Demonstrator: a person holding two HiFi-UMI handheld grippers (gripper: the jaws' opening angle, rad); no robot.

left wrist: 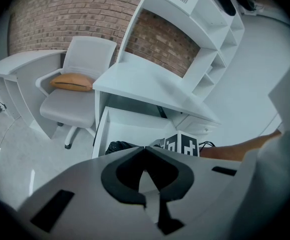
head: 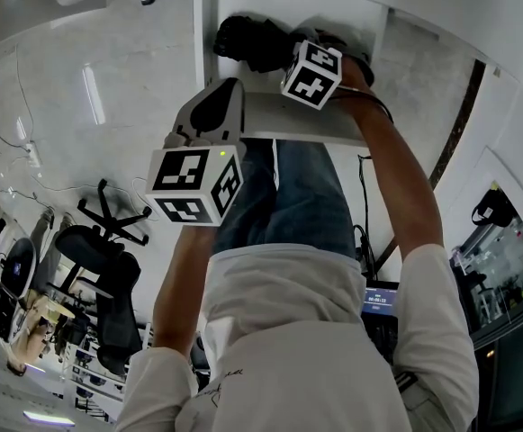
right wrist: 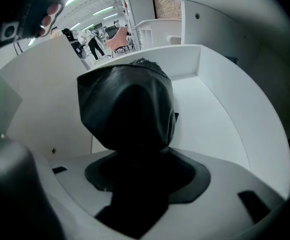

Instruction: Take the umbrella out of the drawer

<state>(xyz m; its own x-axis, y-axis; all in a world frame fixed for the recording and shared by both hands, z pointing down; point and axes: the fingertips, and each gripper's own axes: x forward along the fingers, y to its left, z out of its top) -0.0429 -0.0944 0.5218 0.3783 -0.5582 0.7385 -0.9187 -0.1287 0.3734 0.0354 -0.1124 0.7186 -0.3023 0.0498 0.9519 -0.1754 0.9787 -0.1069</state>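
Note:
The black folded umbrella (right wrist: pixel 127 109) lies in the open white drawer (right wrist: pixel 219 114) and fills the right gripper view. My right gripper (right wrist: pixel 135 149) points steeply down into the drawer, its jaws closed around the umbrella's near end and hidden by the fabric. In the head view the umbrella (head: pixel 252 41) shows just beyond the right gripper (head: pixel 277 50) and its marker cube. My left gripper (head: pixel 214 93) hangs beside it, nearer to me, with its fingertips meeting and nothing between them. From the left gripper (left wrist: pixel 145 148) I see the drawer (left wrist: pixel 130 126) under the desk and a bit of the umbrella (left wrist: pixel 116 147).
A white desk top (left wrist: pixel 149 86) overhangs the drawer, with white shelving (left wrist: pixel 204 29) above it against a brick wall. A white office chair with an orange cushion (left wrist: pixel 77 81) stands left of the desk. Black office chairs (head: pixel 108 259) and a cable (head: pixel 365 232) are on the floor.

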